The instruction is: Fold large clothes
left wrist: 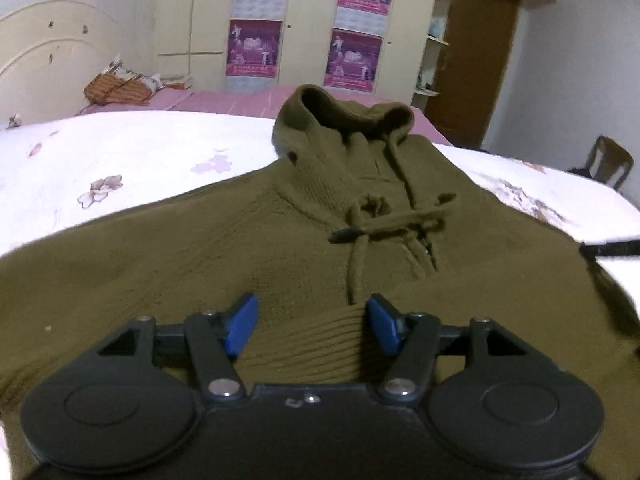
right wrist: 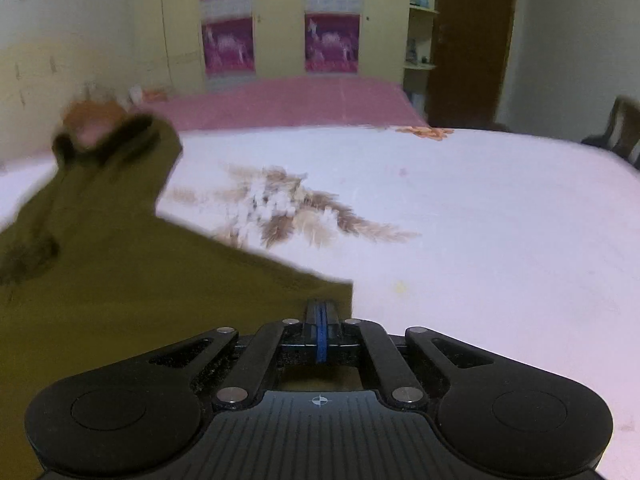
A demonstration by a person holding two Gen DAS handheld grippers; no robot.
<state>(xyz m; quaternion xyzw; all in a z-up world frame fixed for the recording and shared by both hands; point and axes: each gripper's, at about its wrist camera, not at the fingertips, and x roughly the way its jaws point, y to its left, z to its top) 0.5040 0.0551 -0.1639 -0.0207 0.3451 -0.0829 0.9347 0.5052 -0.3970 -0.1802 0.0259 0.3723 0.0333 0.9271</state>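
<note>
- While the left claw (left wrist: 311,322) hovers with jaws spread over the ribbed hem of the olive hooded sweater (left wrist: 224,240), the right claw (right wrist: 321,320) is pinched shut at the garment's edge, seemingly gripping it.
- To fold cleanly, I'd close the left on the hem, lift both evenly, and keep the drawstrings (left wrist: 356,264) tucked.
- The sweater lies flat on a floral bedsheet (right wrist: 480,220); wardrobe (left wrist: 304,20), posters and door (left wrist: 476,52) stand beyond.
</note>
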